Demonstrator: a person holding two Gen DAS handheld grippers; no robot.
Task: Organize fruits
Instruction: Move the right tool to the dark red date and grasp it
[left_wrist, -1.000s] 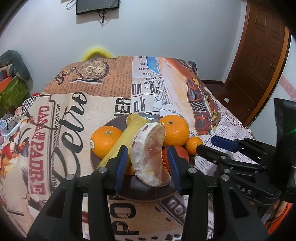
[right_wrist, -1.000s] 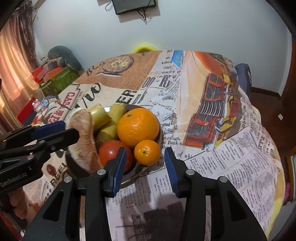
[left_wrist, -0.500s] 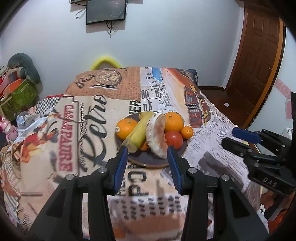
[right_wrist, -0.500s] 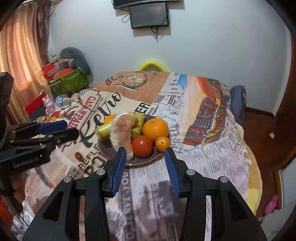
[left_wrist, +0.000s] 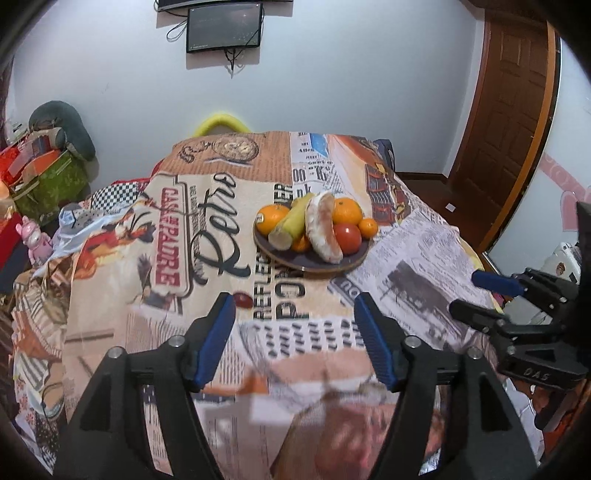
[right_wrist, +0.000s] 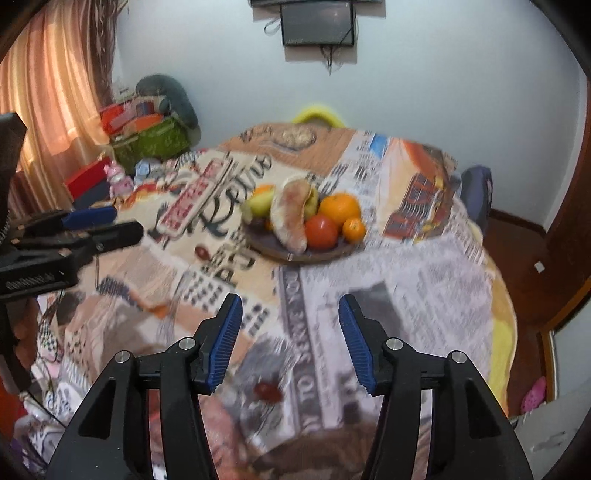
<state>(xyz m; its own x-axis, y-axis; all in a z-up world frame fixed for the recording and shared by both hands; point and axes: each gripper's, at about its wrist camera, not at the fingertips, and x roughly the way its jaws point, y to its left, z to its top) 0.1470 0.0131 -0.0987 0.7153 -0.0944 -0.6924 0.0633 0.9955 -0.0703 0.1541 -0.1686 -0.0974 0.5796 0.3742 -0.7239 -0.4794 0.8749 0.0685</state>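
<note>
Both grippers hang empty, well short of the dark round plate (left_wrist: 314, 263). The left gripper (left_wrist: 295, 332) has its jaws spread; straight ahead lie an orange (left_wrist: 272, 218), a yellow banana (left_wrist: 295, 218), a peeled pomelo wedge (left_wrist: 322, 229) and a red tomato (left_wrist: 347, 238). The right gripper (right_wrist: 290, 338) gapes likewise. Judging by the full plate, the fruit looks gathered; any retreat should stay clear of the pile.

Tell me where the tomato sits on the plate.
The tomato sits at the plate's near right in both views, touching the pomelo wedge on its left, with the small orange on its right.
</note>
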